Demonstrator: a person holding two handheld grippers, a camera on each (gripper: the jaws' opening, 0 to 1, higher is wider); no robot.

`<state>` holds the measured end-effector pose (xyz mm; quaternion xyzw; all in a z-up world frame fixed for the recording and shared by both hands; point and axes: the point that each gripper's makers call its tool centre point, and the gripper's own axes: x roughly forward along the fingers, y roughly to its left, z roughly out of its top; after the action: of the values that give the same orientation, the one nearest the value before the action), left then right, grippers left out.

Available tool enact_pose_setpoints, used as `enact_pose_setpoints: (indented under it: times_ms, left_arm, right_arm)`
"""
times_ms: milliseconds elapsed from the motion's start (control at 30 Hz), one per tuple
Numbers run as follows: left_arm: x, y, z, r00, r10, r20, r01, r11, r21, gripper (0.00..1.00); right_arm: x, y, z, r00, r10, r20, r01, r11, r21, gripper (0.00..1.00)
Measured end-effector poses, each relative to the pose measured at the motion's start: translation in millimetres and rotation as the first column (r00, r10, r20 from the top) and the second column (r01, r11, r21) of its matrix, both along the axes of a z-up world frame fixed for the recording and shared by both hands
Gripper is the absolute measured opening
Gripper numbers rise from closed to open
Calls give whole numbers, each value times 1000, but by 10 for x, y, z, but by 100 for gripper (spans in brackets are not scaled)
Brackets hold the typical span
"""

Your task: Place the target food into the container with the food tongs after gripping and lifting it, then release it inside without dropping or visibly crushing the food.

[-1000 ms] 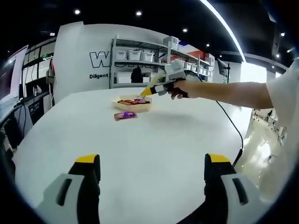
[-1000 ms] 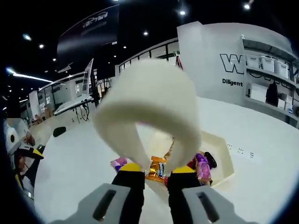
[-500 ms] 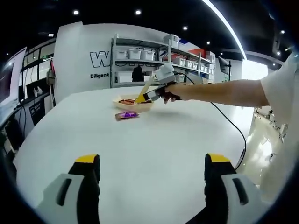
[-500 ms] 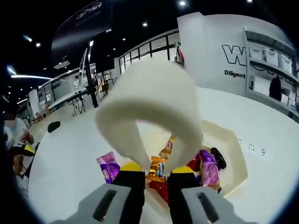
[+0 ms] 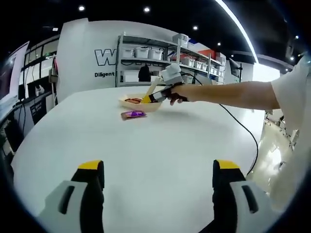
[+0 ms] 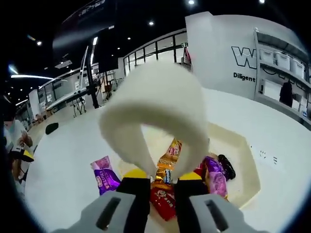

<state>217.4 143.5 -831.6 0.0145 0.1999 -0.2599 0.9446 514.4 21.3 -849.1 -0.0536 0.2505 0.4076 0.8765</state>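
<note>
My right gripper is shut on cream food tongs, whose bent loop rises large in the right gripper view. Below it lies a cream tray with an orange packet, a red packet, a purple packet and a dark piece. Another purple packet lies on the table left of the tray. The left gripper view shows that gripper far off in a hand, over the tray, with the loose purple packet in front. My left gripper is open above the white table.
A person's bare arm reaches in from the right. A black cable trails across the table to its right edge. Metal shelves with white bins stand against the far wall. A person sits at the far left.
The right gripper with the tongs has moved left and closer over the tray. The tray and packets now look nearer in its view. The left gripper has stayed put.
</note>
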Motion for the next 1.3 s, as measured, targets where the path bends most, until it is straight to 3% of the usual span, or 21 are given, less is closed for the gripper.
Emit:
enact_pose_setpoints:
  times_ms: [100,333,733,1300]
  left_arm:
    - [3,-9,-18,1000,-4,-3,3,1000,-3,91]
    - [-5,-4,-16,1000,-6,-3,6,1000,-9,90]
    - [-36,-18,12,1000,-13,2,13,1000,-10,90]
    - [-50,-70,106,1000,-9,17,10,1000,-9,97]
  right_arm:
    - [37,-10,19,1000,-12,20,13,1000,-4,12]
    - [11,34,70,1000,-20,7,19,999,43,15]
    - [-51,-16,207,999,-27,37,26,999,37,16]
    - [-419,-67,471,996,15,83,-18,999,38,16]
